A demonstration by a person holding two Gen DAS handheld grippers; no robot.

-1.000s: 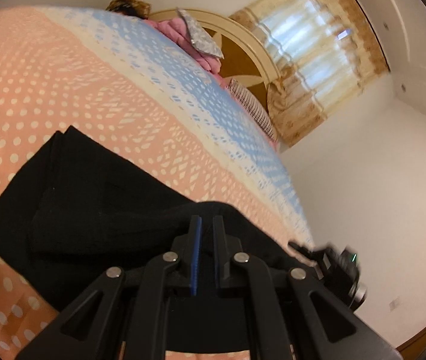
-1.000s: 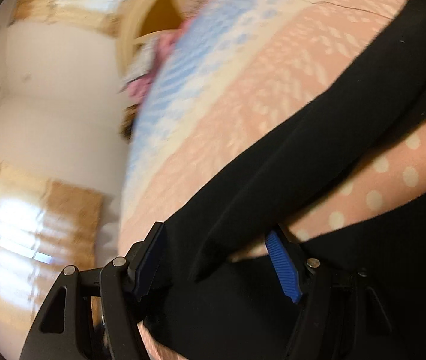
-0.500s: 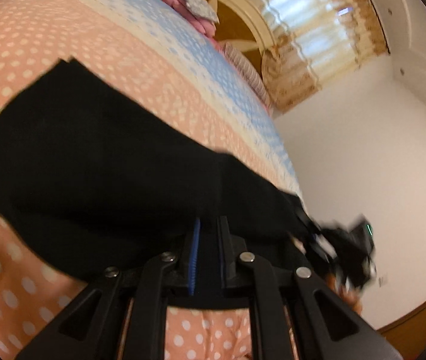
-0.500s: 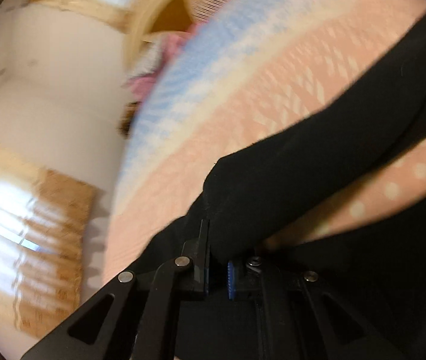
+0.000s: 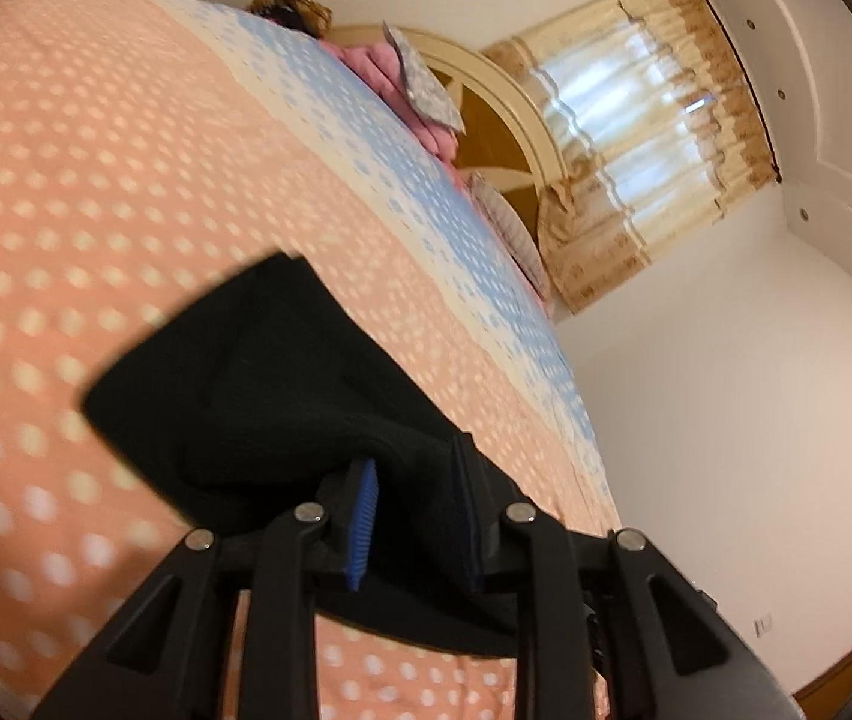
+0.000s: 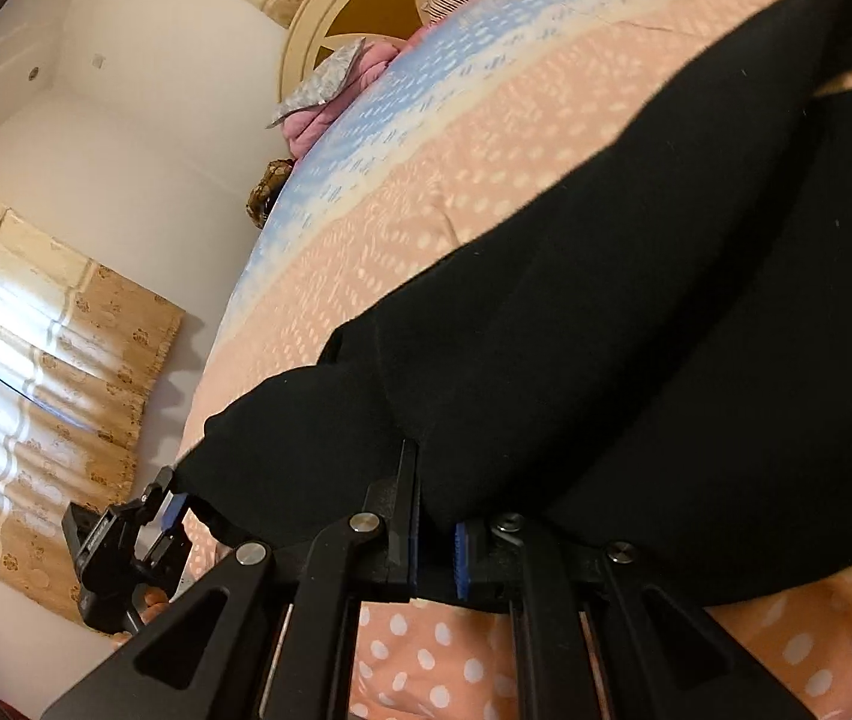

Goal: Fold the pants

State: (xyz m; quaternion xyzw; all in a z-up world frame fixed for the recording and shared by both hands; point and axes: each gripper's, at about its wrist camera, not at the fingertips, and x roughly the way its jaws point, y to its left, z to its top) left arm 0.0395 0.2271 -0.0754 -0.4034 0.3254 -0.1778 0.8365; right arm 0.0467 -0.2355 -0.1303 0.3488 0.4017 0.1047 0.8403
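on the bed, our right tool pinches the soft black pants; our left tool stands half open around a limp fold, best gripped at the edges.

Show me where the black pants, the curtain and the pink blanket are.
black pants (image 6: 636, 312), right wrist view, on the middle of the cloth.
curtain (image 5: 654, 138), left wrist view, on its bright middle.
pink blanket (image 5: 384, 69), left wrist view, on its folds.

Left gripper jaws parted, fabric between. Right gripper jaws nearly closed, clamping fabric.
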